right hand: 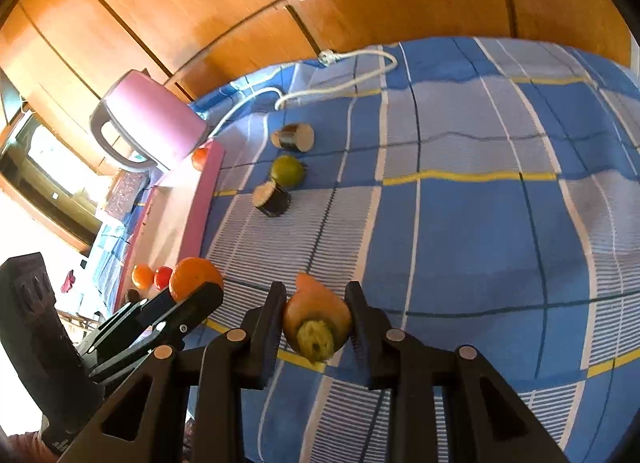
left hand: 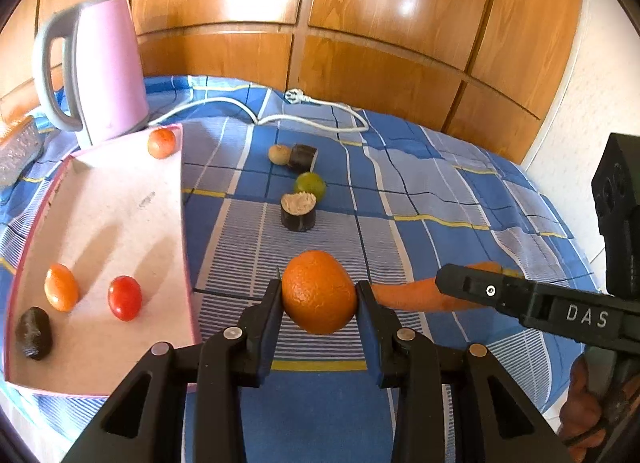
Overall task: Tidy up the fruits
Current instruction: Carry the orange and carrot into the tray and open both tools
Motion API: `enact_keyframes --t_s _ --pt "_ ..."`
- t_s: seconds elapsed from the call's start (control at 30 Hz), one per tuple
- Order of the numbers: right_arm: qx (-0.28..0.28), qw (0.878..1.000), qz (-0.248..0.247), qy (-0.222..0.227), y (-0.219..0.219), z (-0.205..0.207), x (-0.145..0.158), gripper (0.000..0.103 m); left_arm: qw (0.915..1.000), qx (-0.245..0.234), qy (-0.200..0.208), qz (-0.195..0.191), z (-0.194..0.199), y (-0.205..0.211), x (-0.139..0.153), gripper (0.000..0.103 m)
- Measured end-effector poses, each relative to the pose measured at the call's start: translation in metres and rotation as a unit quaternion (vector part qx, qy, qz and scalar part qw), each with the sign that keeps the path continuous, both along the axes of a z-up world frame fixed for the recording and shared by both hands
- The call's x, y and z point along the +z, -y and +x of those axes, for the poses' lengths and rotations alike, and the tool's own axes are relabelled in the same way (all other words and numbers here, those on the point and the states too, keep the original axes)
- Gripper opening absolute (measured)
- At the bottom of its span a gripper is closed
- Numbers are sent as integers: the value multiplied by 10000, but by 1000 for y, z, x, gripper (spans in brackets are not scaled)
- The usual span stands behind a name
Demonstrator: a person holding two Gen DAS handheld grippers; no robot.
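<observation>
My left gripper (left hand: 319, 299) is shut on a large orange (left hand: 319, 297) and holds it above the blue checked cloth; the orange also shows in the right wrist view (right hand: 195, 275). My right gripper (right hand: 317, 317) is shut on a carrot (right hand: 317, 323), seen stem end on; it shows in the left wrist view (left hand: 416, 297) just right of the orange. A pink tray (left hand: 120, 231) at left holds a red tomato (left hand: 125, 298), two small orange fruits (left hand: 61, 288) (left hand: 161, 142) and a dark fruit (left hand: 34, 333).
On the cloth beyond lie a green lime (left hand: 310, 184), two dark sushi-like rolls (left hand: 298, 212) (left hand: 303, 157) and a small brown fruit (left hand: 279, 153). A pink kettle (left hand: 108, 67) stands behind the tray, with its white cord (left hand: 316, 125). Wooden cupboard doors close the back.
</observation>
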State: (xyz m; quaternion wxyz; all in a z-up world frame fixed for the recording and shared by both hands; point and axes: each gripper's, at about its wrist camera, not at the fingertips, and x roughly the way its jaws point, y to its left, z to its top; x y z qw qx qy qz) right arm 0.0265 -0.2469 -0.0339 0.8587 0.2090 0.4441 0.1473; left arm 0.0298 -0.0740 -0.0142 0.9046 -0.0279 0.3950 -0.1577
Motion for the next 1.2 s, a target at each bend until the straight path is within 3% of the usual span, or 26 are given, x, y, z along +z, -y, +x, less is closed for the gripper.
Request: enact_keyframes --t_s 0.37,0.7,1.2 --pt "87 9994 24 336 -14 10 28 30 9994 278 229 -1 -9 -19 22 36" --pt "590 9965 -77 579 -62 26 50 30 9965 793 220 -124 -9 -62 26 36" --pt "1266 9869 -77 995 -166 76 84 30 9788 2028 239 -157 22 -160 24 37"
